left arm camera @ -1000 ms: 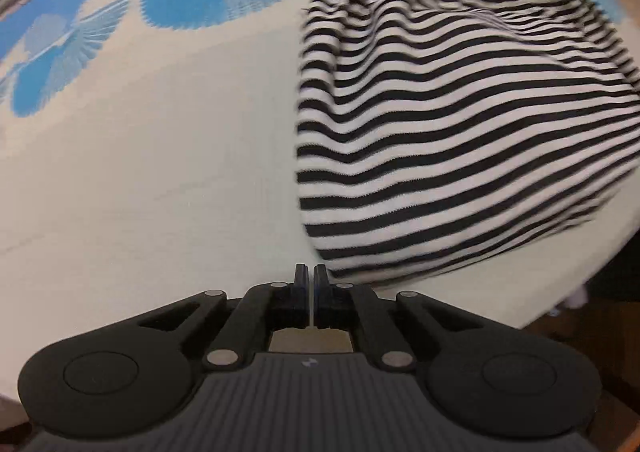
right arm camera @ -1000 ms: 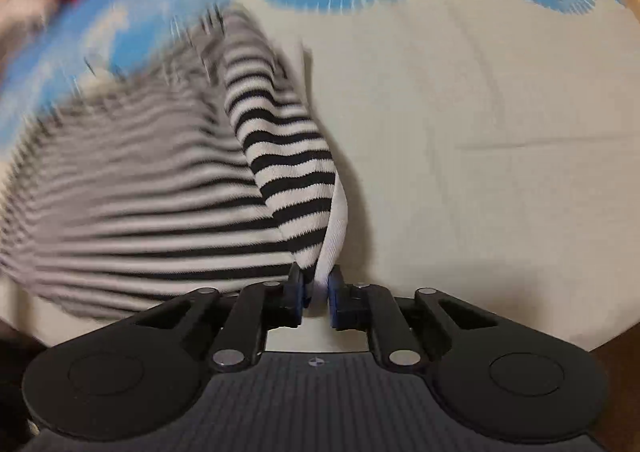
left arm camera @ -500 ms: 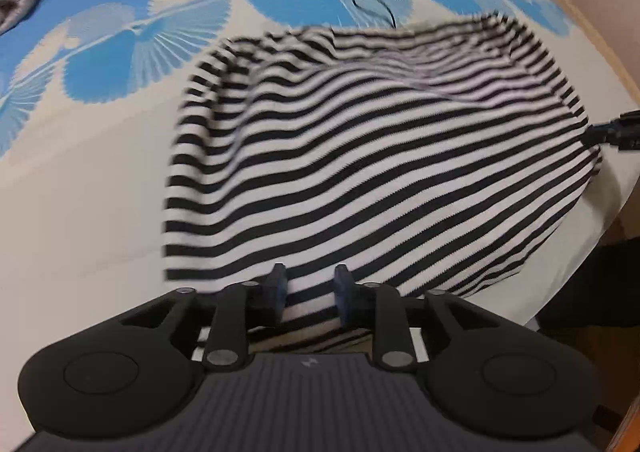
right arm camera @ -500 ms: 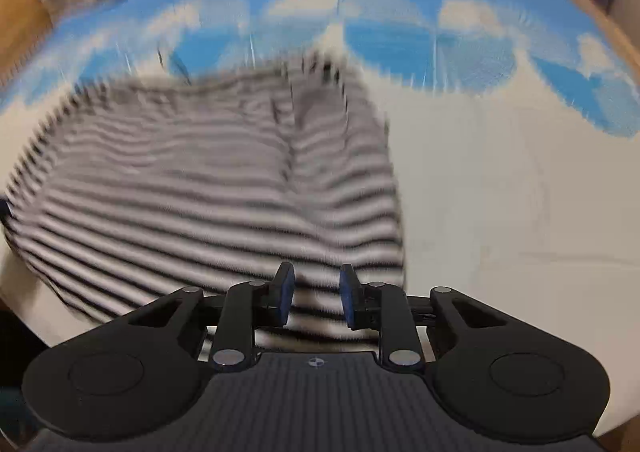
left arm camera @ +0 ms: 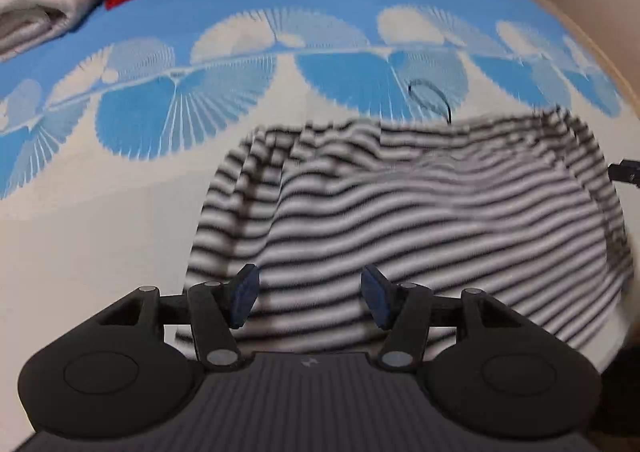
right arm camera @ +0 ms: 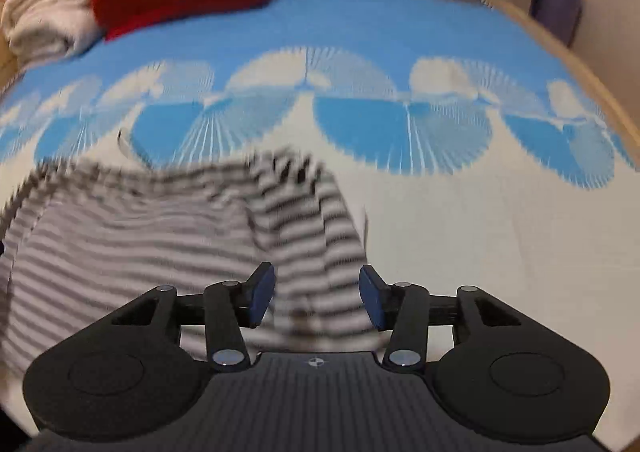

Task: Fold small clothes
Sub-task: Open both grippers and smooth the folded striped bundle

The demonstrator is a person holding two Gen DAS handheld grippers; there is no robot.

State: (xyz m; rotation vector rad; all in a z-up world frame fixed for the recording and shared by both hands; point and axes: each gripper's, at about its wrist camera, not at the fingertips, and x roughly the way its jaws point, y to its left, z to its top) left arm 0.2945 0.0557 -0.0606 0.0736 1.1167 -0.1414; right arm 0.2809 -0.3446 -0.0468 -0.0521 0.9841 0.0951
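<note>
No words, numbers or brand names can be read in either wrist view. The only signs are two small pale marks on the ribbed dark bodies: a tiny angular emblem on the left hand-held gripper (left arm camera: 308, 302), at 6 o'clock in its view, and a small crosshair circle on the right hand-held gripper (right arm camera: 317, 298), also at 6 o'clock.

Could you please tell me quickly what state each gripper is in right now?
Left gripper: open, jaws just opening, holding nothing; the striped garment lies beneath.
Right gripper: open, jaws just opening, garment released.
</note>
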